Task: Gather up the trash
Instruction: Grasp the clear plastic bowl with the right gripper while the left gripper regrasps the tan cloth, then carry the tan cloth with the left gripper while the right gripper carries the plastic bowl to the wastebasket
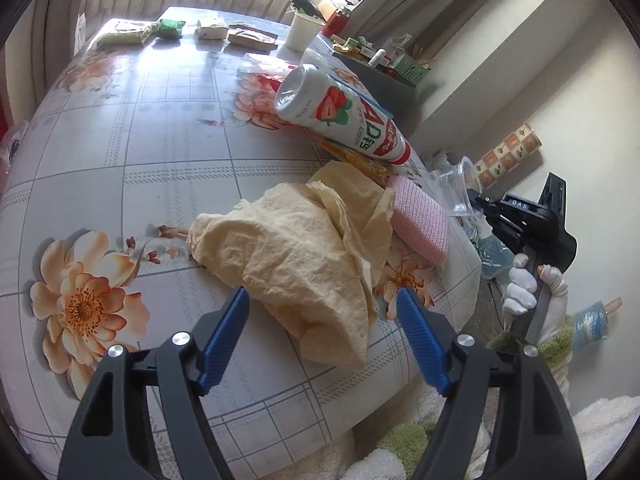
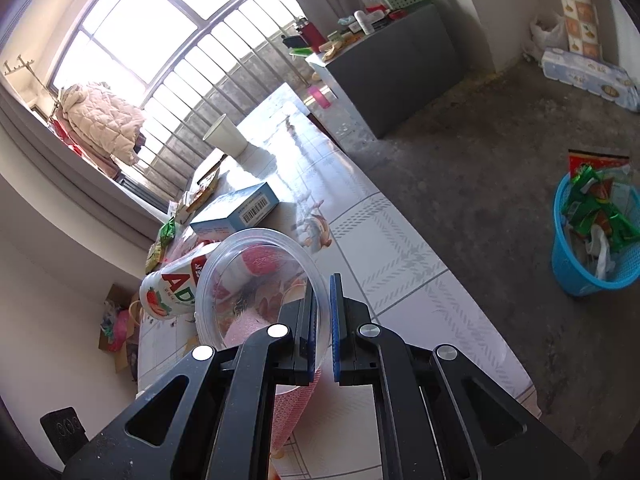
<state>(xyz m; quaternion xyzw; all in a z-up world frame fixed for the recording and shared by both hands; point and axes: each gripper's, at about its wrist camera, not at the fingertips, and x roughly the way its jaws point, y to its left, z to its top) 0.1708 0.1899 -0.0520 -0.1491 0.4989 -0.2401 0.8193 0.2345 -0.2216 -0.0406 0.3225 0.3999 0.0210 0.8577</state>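
A clear plastic cup (image 2: 256, 292) is pinched by its rim in the right gripper (image 2: 323, 328). The jaws are pressed almost together on the thin cup wall. The cup hangs over the near edge of the worktop (image 2: 384, 256), tipped with its open mouth facing up and away. A hand in a white glove (image 1: 532, 292) holds this gripper, just off the worktop's right edge.

The left gripper (image 1: 324, 316) has its blue jaws spread wide. A crumpled yellow paper (image 1: 296, 248) lies on the worktop near its right edge, and the near end of the paper sits between the open jaws. The pads do not press on it.

Just beside the paper lies a pink sponge (image 1: 420, 220). Past it, a white strawberry drink bottle (image 1: 340, 116) lies on its side on a flat packet. A blue and white box (image 2: 236, 212) is right behind the bottle. Farther along stands a white paper cup (image 1: 302, 32). Small packets (image 1: 172, 28) lie along the far edge.

On the floor, well apart from the worktop, stands a blue basket (image 2: 592, 272) with wrappers inside.
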